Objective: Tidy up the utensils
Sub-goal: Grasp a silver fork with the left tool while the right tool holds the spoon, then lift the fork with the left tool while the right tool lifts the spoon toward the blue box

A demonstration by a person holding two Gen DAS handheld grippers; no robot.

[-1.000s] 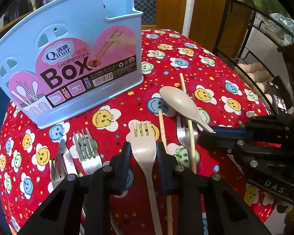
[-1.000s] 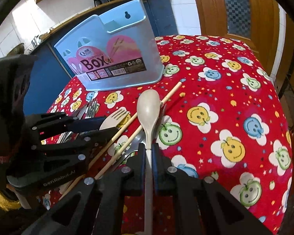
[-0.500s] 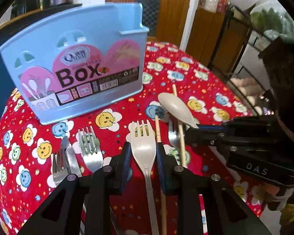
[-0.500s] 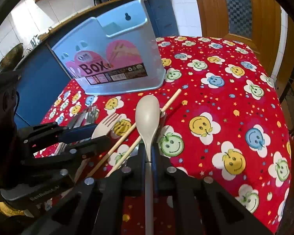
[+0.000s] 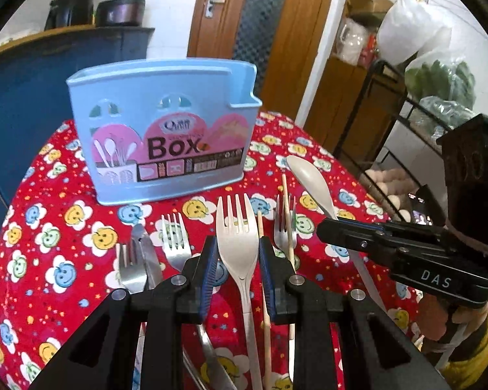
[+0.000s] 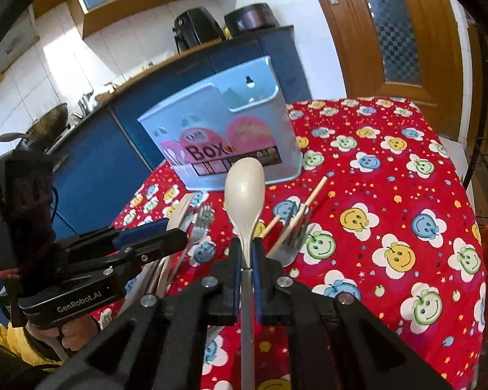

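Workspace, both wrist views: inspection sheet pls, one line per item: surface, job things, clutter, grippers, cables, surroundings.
Surface: table under a red smiley-print cloth.
Job's things: blue chopsticks box upright at the far side; beige fork and beige spoon both held off the cloth; metal forks, a knife and two chopsticks lie on the cloth.
Clutter: nothing seen.
Grippers: left gripper shut on beige fork; right gripper shut on beige spoon.
Cables: nothing seen on the table.
Surroundings: wooden door, blue counter with appliances, wire rack.
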